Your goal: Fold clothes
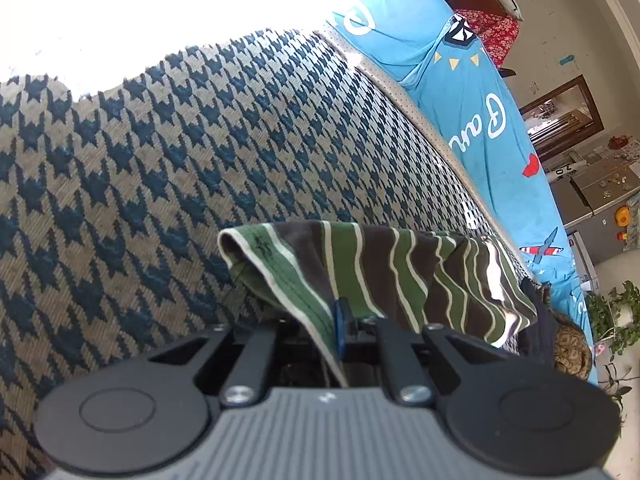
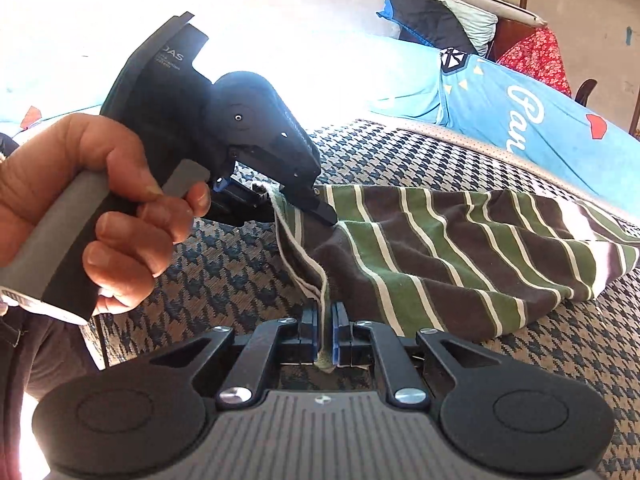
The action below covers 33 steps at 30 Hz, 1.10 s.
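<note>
A striped green, brown and white garment [image 1: 400, 276] lies on a houndstooth blanket [image 1: 168, 152]. My left gripper [image 1: 344, 332] is shut on the garment's hemmed edge and holds it lifted off the blanket. In the right wrist view the same garment [image 2: 440, 248] stretches away to the right, and my right gripper [image 2: 325, 332] is shut on another part of its white-trimmed edge. The left gripper [image 2: 272, 196], held in a hand, pinches the edge just beyond and to the left of the right one.
The houndstooth blanket [image 2: 560, 360] covers a bed with a blue printed sheet [image 2: 520, 120] behind it. Pillows [image 2: 440, 12] and a red floral cloth [image 2: 536, 56] lie at the far end. A potted plant [image 1: 612, 312] and furniture stand off the bed's right side.
</note>
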Each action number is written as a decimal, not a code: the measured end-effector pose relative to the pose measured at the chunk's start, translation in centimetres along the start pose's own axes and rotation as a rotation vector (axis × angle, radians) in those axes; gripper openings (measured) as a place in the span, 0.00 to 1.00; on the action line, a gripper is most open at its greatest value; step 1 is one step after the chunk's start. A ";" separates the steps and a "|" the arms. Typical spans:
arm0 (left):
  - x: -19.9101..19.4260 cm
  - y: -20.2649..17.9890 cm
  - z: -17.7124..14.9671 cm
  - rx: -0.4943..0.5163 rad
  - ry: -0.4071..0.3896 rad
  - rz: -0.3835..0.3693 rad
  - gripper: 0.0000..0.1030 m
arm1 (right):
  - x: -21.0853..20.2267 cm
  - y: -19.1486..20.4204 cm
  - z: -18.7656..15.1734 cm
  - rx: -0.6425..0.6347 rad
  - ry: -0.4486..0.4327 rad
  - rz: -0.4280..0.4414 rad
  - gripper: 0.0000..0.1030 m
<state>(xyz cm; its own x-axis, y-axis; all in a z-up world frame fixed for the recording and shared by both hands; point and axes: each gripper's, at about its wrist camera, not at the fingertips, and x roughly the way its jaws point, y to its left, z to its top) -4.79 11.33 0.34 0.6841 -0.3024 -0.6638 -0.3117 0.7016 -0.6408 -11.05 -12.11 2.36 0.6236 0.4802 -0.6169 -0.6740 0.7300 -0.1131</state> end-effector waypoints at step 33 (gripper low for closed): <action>-6.6 1.8 6.3 0.195 -0.205 0.458 0.22 | 3.2 7.4 4.9 0.094 -0.006 0.335 0.18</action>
<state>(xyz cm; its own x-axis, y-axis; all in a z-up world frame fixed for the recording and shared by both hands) -5.69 18.62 5.97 0.6278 0.1808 -0.7571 -0.4933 0.8448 -0.2073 -12.13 -2.79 3.39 0.3767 0.7035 -0.6027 -0.8023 0.5730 0.1674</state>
